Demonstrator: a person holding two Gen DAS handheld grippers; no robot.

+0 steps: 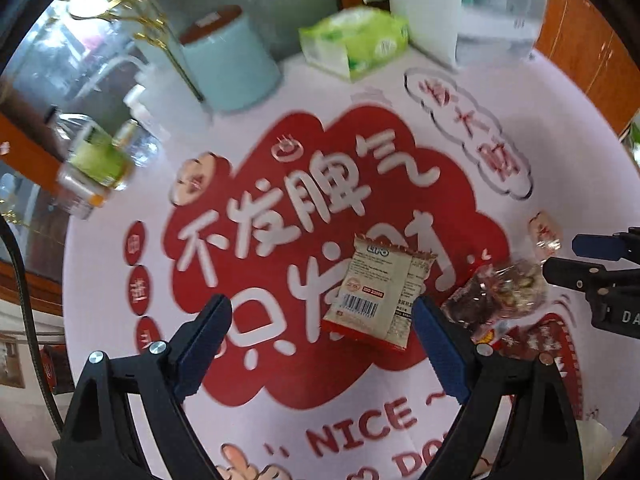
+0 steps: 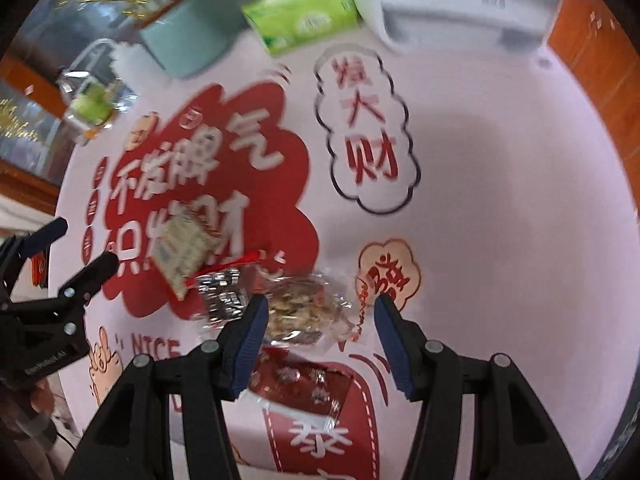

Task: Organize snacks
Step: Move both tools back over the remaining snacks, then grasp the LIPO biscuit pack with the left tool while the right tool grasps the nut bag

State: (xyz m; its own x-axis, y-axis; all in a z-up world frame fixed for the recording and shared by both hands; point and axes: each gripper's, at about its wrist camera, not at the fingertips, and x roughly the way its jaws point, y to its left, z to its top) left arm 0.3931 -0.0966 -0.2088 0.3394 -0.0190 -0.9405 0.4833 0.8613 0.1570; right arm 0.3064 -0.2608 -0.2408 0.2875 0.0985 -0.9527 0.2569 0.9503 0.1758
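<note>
Your table (image 1: 520, 128) carries a pale cloth with a big red cloud of white characters, and everything sits on it. At the far edge stand a white appliance (image 1: 424, 4), a light-blue canister (image 1: 228, 68) with a dark lid, a green tissue pack (image 1: 352, 40) and, off to the left, a clear bottle with a green label (image 1: 96, 160).

Your left gripper (image 1: 320, 344) points steeply down with its jaws spread wide and nothing between the pads. The beige snack packet (image 1: 380, 296) with a barcode and red edges lies flat on the red cloud — just inside the right-hand finger, though you cannot tell from here whether they touch.

Your right gripper (image 2: 318, 340) also points down, jaws part open and gripping nothing. Between its fingers, on the cloth below, lies the clear bag of nuts (image 2: 308, 308). A silver-and-dark wrapper (image 2: 222, 296) sits just beside that bag on the left, and a dark red packet (image 2: 304, 388) lies nearer you, partly under the left finger in that view.

The snacks cluster together — the beige packet farthest left, the nut bag farthest right. Motion blur smears the print, so the labels are unreadable.
</note>
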